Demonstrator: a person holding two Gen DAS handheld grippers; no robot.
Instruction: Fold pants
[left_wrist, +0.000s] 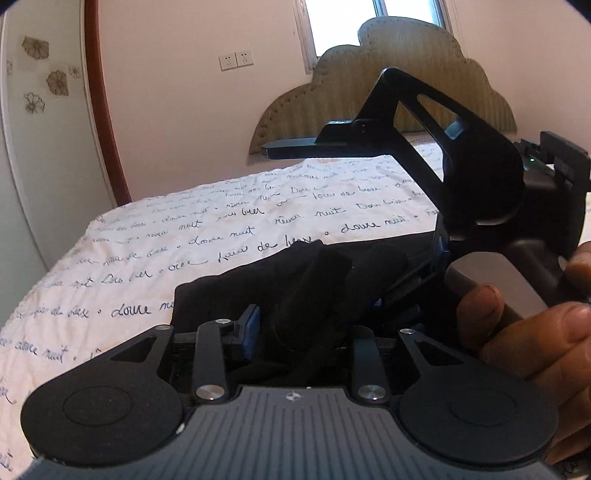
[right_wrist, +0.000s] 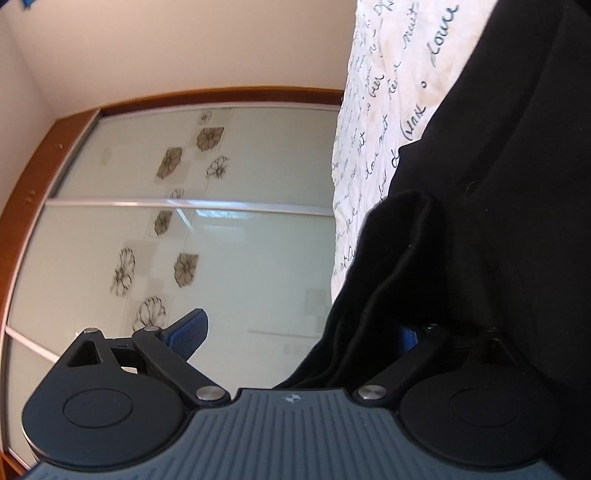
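The black pants (left_wrist: 314, 291) lie on the white bedsheet with blue script (left_wrist: 184, 236). My left gripper (left_wrist: 306, 328) is shut on a bunched fold of the pants, with fabric filling the space between its blue pads. In the right wrist view my right gripper (right_wrist: 299, 332) is open; the left blue pad (right_wrist: 188, 332) stands free in the air, and the right pad (right_wrist: 408, 338) is mostly hidden by a fold of the pants (right_wrist: 480, 221) draped over it. The right gripper's body (left_wrist: 480, 177) and the hand holding it also show in the left wrist view.
A padded headboard (left_wrist: 388, 74) stands at the far end of the bed below a window. A wardrobe with flower-patterned sliding doors and a wooden frame (right_wrist: 166, 221) stands beside the bed. The sheet (right_wrist: 376, 129) shows beside the pants.
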